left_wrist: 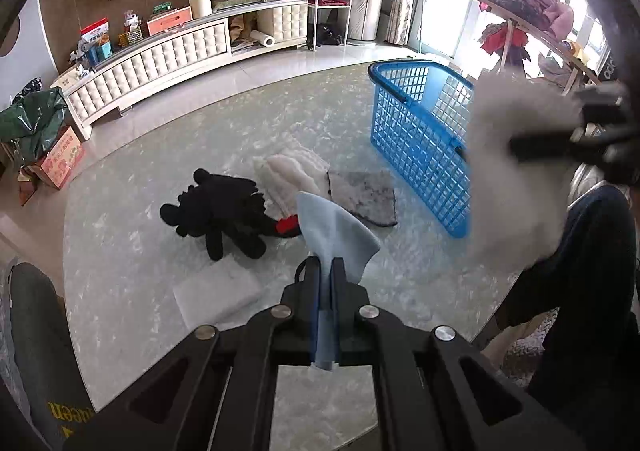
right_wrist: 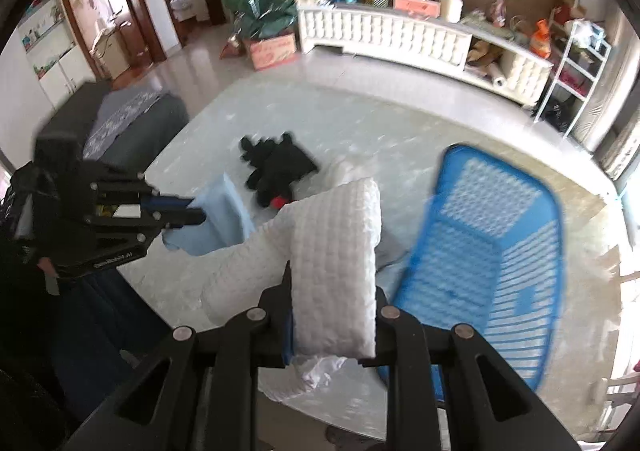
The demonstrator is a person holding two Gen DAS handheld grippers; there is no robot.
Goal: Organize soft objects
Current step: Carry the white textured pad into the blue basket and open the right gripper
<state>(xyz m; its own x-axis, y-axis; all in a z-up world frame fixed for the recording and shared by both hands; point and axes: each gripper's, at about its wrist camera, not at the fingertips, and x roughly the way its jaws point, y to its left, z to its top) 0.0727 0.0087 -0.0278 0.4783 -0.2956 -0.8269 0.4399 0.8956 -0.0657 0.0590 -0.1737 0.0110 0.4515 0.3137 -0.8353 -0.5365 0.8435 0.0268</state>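
My left gripper (left_wrist: 326, 263) is shut on a light blue cloth (left_wrist: 334, 229) and holds it above the marble table; it also shows in the right wrist view (right_wrist: 192, 213) with the cloth (right_wrist: 218, 219). My right gripper (right_wrist: 332, 291) is shut on a white textured towel (right_wrist: 334, 251), lifted beside the blue plastic basket (right_wrist: 492, 251); the towel looks blurred in the left wrist view (left_wrist: 516, 171). The basket (left_wrist: 416, 139) stands at the table's far right. A black plush toy (left_wrist: 224, 211), a white fluffy cloth (left_wrist: 296, 175) and a grey cloth (left_wrist: 364, 193) lie on the table.
A white foam pad (left_wrist: 218, 297) lies near the table's front edge. A grey chair (right_wrist: 132, 115) stands at the table's left. A white cabinet (left_wrist: 160, 59) runs along the far wall, with a cardboard box (left_wrist: 62, 161) on the floor.
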